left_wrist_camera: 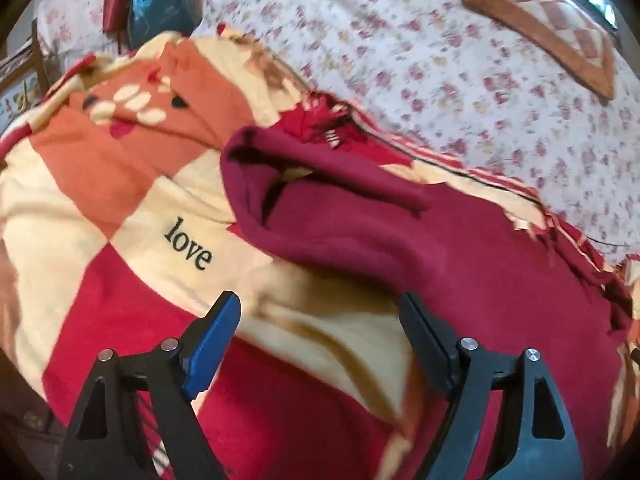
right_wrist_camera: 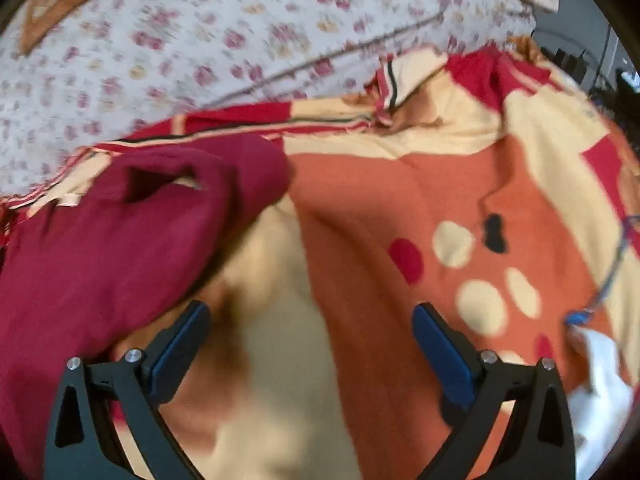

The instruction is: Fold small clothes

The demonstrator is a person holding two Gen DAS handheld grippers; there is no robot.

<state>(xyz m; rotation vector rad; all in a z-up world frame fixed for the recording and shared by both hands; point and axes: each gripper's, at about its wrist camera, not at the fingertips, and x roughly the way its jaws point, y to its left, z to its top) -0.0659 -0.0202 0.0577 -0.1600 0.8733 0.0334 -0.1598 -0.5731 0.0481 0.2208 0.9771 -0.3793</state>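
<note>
Left wrist view: left gripper (left_wrist_camera: 320, 312) spread wide, nothing between its fingers, hovering over the patterned blanket (left_wrist_camera: 120, 184) with "love" printed on it. The maroon garment (left_wrist_camera: 400, 232) lies just ahead and to the right, rumpled, an opening gaping near its upper edge; one finger sits at its near border, contact unclear. Floral sheet (left_wrist_camera: 400, 60) beyond, a brown patchwork cushion (left_wrist_camera: 552, 28) at top right. Right wrist view: right gripper (right_wrist_camera: 312, 324) also spread and empty, over bare blanket. Garment (right_wrist_camera: 120, 248) lies to the left, bunched, close by the left finger. White cloth (right_wrist_camera: 600, 380) at lower right edge. Judgement: no neat fold visible yet; folding looks barely begun, grasping still ahead.
</note>
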